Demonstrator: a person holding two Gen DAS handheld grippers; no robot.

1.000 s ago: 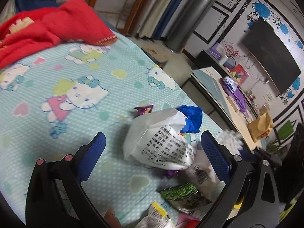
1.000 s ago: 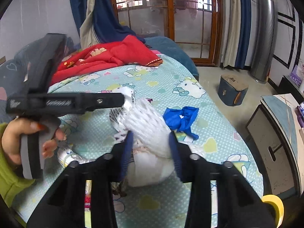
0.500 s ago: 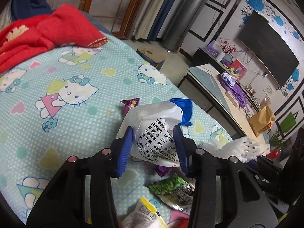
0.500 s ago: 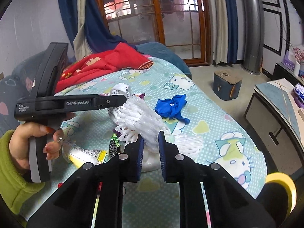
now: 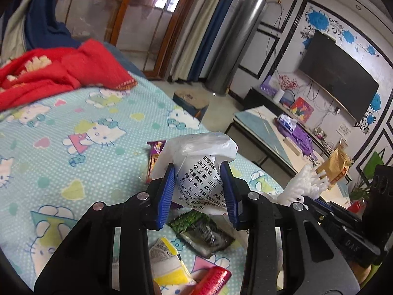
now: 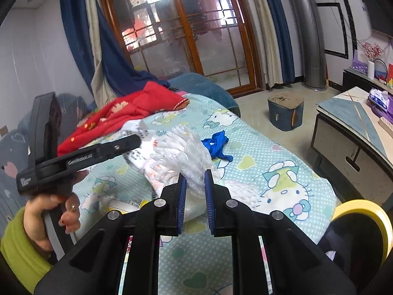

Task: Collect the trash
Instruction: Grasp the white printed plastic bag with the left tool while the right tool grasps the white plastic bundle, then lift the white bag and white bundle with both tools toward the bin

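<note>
Both tongs newly clamped: bag [image 5: 196, 172], netting [image 6: 194, 157].

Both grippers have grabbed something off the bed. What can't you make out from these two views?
- Left wrist view: the white printed bag's lower end, hidden behind the left gripper.
- Right wrist view: the foam net's base, behind the right gripper.
- Left wrist view: red wrapper cut off by the bottom edge.

Bed [image 5: 73, 127] wore a cartoon-cat sheet. Wood-framed glass doors [image 6: 186, 36] let in daylight, blue curtains [image 6: 78, 49] beside. Dark television [image 5: 336, 73] hung on the wall.
</note>
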